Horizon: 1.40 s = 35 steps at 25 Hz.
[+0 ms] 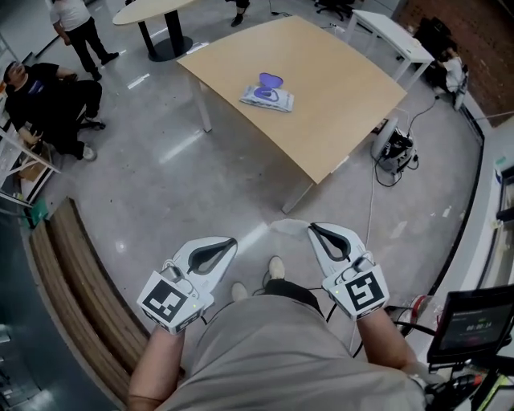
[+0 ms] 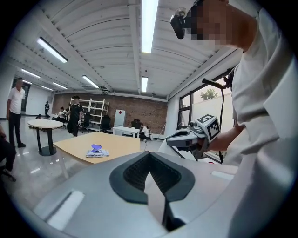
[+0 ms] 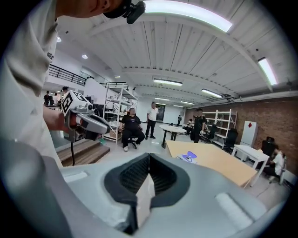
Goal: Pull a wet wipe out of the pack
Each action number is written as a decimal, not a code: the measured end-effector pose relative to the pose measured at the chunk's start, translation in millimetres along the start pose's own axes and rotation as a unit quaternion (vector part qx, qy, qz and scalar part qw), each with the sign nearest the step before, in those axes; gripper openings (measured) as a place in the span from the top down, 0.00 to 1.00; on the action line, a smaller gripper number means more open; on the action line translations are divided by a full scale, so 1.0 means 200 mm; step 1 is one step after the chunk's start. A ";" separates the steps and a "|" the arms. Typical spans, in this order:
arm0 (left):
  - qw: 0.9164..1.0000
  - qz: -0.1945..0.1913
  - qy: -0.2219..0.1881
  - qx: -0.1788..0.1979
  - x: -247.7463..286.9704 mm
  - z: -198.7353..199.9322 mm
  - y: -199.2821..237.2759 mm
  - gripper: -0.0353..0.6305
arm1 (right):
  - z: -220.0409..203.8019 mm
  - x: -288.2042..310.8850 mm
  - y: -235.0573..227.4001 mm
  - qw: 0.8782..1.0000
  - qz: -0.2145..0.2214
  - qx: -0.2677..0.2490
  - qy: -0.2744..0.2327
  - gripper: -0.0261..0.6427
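Note:
The wet wipe pack lies flat on the light wooden table, far ahead of me, with its purple lid flipped up. It also shows small in the left gripper view as the pack and in the right gripper view as the pack. My left gripper and right gripper are held low in front of my body, well short of the table. Both are shut with nothing between the pads. Each gripper view shows its own closed jaws, left gripper and right gripper.
A grey polished floor lies between me and the table. A wooden bench curves along the left. People sit and stand at the far left. A round table and a white table stand beyond. Cables and a device lie right of the table.

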<state>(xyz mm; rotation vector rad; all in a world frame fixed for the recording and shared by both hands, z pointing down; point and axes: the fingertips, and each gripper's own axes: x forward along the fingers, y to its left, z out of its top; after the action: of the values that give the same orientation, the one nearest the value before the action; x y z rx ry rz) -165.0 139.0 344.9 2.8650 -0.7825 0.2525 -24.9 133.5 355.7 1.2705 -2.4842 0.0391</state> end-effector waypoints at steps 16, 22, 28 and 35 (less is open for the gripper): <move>1.000 -0.025 -0.002 -0.004 -0.13 -0.06 -0.25 0.94 | 0.05 -0.30 0.25 1.000 -0.003 -0.010 -0.006 0.96; 1.000 -0.027 -0.003 -0.009 -0.04 -0.07 -0.44 0.94 | 0.01 -0.50 0.21 1.000 0.003 -0.006 -0.009 0.96; 1.000 -0.027 0.000 -0.006 0.04 -0.06 -0.56 0.94 | -0.07 -0.58 0.18 1.000 0.018 -0.011 -0.005 0.96; 1.000 0.007 0.012 -0.009 0.09 -0.10 -0.58 0.94 | -0.14 -0.57 0.13 0.999 0.042 -0.012 -0.009 0.96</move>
<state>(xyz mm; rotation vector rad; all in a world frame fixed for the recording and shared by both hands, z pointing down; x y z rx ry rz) -93.0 232.4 355.9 2.8356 -0.7953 0.2795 24.5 243.4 349.7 1.1622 -2.5440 0.0173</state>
